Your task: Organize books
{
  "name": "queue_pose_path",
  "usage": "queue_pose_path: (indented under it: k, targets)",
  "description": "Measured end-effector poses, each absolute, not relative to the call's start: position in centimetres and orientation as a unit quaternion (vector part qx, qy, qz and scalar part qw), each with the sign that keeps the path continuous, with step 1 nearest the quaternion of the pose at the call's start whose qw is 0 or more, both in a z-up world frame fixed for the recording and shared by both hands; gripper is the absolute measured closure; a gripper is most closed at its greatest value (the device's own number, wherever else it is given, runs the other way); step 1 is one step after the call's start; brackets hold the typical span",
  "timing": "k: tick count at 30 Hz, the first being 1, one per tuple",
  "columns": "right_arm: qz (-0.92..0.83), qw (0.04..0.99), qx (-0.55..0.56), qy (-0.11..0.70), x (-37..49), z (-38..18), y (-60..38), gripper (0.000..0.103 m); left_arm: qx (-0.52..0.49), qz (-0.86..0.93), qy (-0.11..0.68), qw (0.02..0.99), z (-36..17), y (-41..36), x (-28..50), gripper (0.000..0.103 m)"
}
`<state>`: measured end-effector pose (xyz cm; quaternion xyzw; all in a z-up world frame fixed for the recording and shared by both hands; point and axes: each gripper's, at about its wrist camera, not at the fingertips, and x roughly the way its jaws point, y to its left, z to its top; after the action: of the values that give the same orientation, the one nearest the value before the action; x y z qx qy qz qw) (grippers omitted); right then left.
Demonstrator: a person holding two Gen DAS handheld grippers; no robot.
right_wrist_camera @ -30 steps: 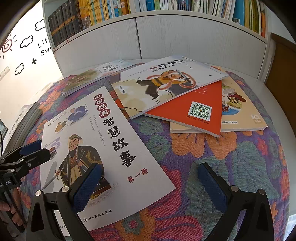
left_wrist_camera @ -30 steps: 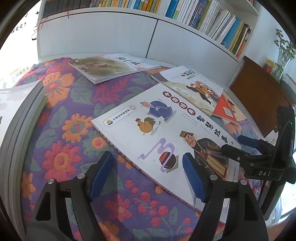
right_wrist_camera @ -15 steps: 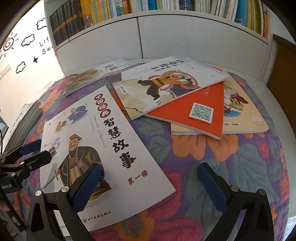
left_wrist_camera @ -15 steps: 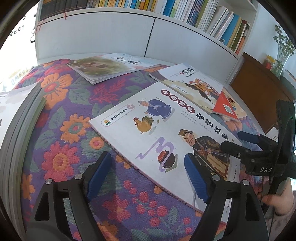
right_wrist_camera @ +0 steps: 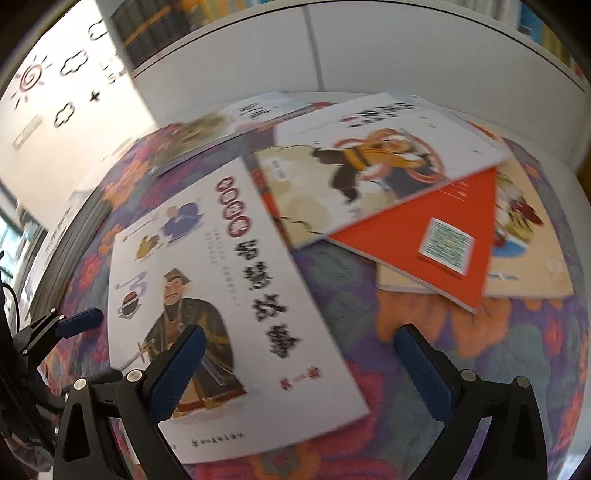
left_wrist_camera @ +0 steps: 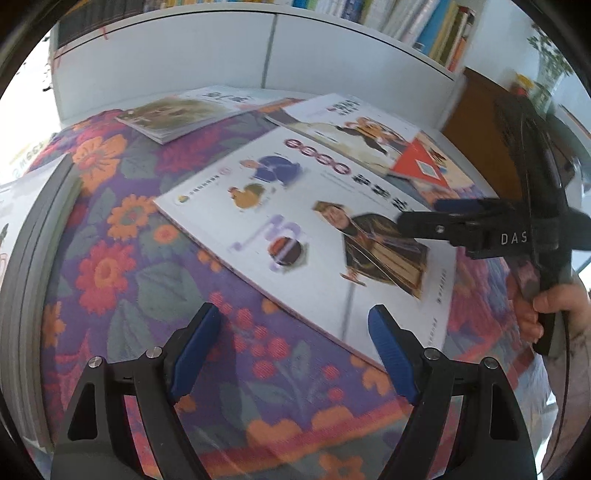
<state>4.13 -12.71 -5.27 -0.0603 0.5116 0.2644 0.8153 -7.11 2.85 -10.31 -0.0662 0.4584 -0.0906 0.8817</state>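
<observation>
Both tongs, left [left_wrist_camera: 291, 354] and right [right_wrist_camera: 299, 369], wide apart, empty above white book [right_wrist_camera: 229, 280].

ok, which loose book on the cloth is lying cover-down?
The orange-red book: it shows a back cover with a QR code, wedged between the monkey-cover book above and a tan book below. Others show illustrated fronts.

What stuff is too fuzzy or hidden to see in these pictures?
- Small print on the white storybook with the robed man: right wrist view, motion blur.
- Red book with a code sticker: right wrist view, its far part lies under the monkey-cover white book.
- Shelf book spines: left wrist view, cut by the top edge, blurred.
</observation>
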Motion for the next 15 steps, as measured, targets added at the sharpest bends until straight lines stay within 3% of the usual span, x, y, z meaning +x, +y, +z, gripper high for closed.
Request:
queue_pose_path:
  k: [7, 10, 15]
  targets:
    - [0.369, 0.752, -0.053, 0.544, -2.4, -5.1, -9.5, 0.0, -0.066, -0.123, 0.49, 0.86, -9.8, 4.5, -9.9, 0.03]
    - [0.426, 0.714, -0.051, 0.553, -5.4, -4.9, -9.3, 0.002, -0.056, -0.132, 0.497, 0.856, -10.0, 6.0, -10.5, 0.046]
    - [0.437, 0.693, 0.046, 0.571, -1.4, -5.9, -10.9, 0.01, -0.128, -0.151, 0.516, 0.833, -10.1, 8.0, -8.2, 0.05]
